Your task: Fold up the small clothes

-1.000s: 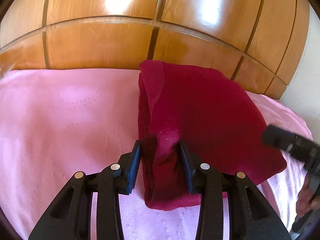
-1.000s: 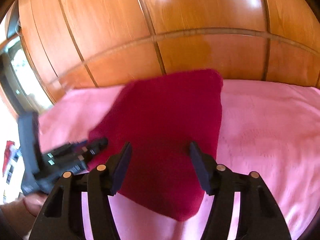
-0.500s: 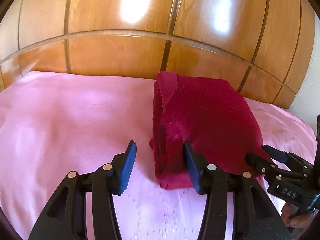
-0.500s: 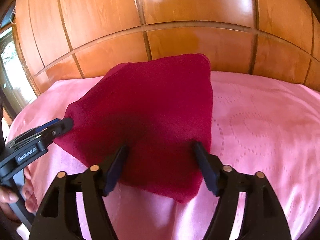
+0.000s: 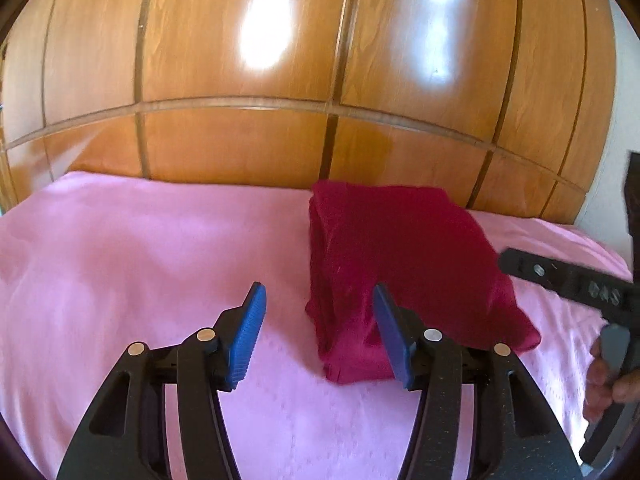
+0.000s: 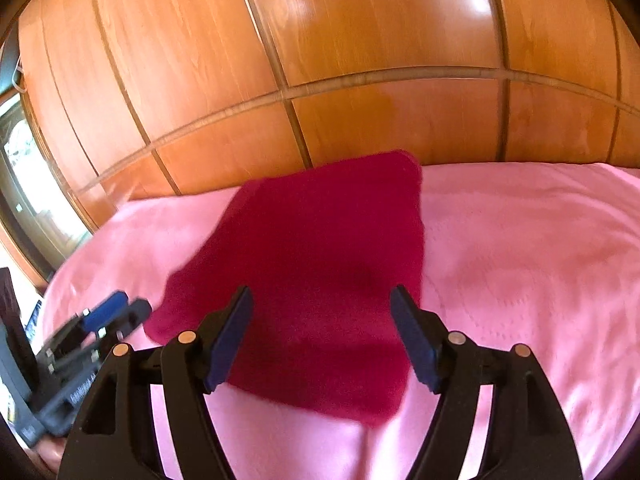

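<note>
A dark red folded cloth (image 5: 400, 260) lies flat on the pink bed cover (image 5: 140, 260), close to the wooden panelling. My left gripper (image 5: 318, 292) hovers over the cloth's near left edge. Its jaws are opening, and the blue pads (image 5: 248, 332) touch no fabric. My right gripper (image 6: 320, 292) stands open above the cloth (image 6: 320, 240), with the fabric lying below the gap and not pinched. Each view catches the other tool at its edge: the right gripper (image 5: 560, 280) at the cloth's right side, the left gripper (image 6: 108, 312) at its left corner.
Glossy wooden panelling (image 5: 240, 140) rises directly behind the bed. The pink cover (image 6: 520, 260) spreads wide on both sides of the cloth. A hand (image 5: 604, 384) grips the right tool's handle at the frame edge. A bright window or door (image 6: 24, 184) shows far left.
My left gripper let go of the cloth's folded edge, opened wider and drew back upward. My right gripper also opened wider. The cloth now lies settled on the bed.
</note>
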The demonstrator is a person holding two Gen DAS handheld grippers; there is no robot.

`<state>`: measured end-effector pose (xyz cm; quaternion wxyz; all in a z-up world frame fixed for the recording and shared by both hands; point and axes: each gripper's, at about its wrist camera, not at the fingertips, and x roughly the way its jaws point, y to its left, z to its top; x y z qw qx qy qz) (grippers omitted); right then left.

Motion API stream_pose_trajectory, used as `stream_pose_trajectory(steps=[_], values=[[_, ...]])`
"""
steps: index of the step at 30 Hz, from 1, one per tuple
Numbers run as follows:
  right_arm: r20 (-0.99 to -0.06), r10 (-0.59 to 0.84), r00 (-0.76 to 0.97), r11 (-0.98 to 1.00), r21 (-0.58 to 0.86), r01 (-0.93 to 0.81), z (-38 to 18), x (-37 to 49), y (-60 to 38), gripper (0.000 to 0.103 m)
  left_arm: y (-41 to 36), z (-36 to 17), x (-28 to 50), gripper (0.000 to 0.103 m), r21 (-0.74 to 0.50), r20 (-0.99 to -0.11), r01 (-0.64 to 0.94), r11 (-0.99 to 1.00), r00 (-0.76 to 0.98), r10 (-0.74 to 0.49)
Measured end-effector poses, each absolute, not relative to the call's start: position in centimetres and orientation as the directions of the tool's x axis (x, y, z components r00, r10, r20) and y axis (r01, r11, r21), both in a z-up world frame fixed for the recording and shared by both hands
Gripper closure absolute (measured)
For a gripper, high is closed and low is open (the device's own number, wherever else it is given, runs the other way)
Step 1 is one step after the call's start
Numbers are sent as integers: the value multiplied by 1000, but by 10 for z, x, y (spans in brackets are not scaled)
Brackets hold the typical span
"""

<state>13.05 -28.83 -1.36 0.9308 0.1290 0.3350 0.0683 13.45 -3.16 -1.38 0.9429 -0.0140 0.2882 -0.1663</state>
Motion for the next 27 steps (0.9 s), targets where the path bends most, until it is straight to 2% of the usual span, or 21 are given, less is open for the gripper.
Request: stream_pose_trajectory(steps=[5,10,12,16,17,20,21,27], values=[[-642,237,730,950,309,-37,-10,191,-291,32,-42,-10,170,49,-187,-544,374,908,731,-413],[-724,181,666,966,259,19,-35,247,-295,31,-55,-34,222,51,-221,-634,370,902,649,-421],[-726,161,668,973,229,14,-39,253,-293,31,-56,-51,237,51,-242,-675,353,904,608,-418],[-699,142,701,978,207,8,-31,239,-288,30,-50,-56,230,49,-264,-654,331,906,629,-420],[-687,140,713,978,210,11,-29,231,-288,25,-48,-53,225,49,-263,-647,319,911,642,-411],[-657,136,742,975,220,16,-22,202,-285,22,-39,-45,205,37,-250,-626,278,927,684,-374],[-642,130,756,976,219,18,-20,187,-284,22,-35,-41,195,30,-232,-617,254,939,708,-344],[-610,106,785,977,209,31,-25,116,-272,10,-17,-30,149,18,-170,-590,180,969,769,-246]])
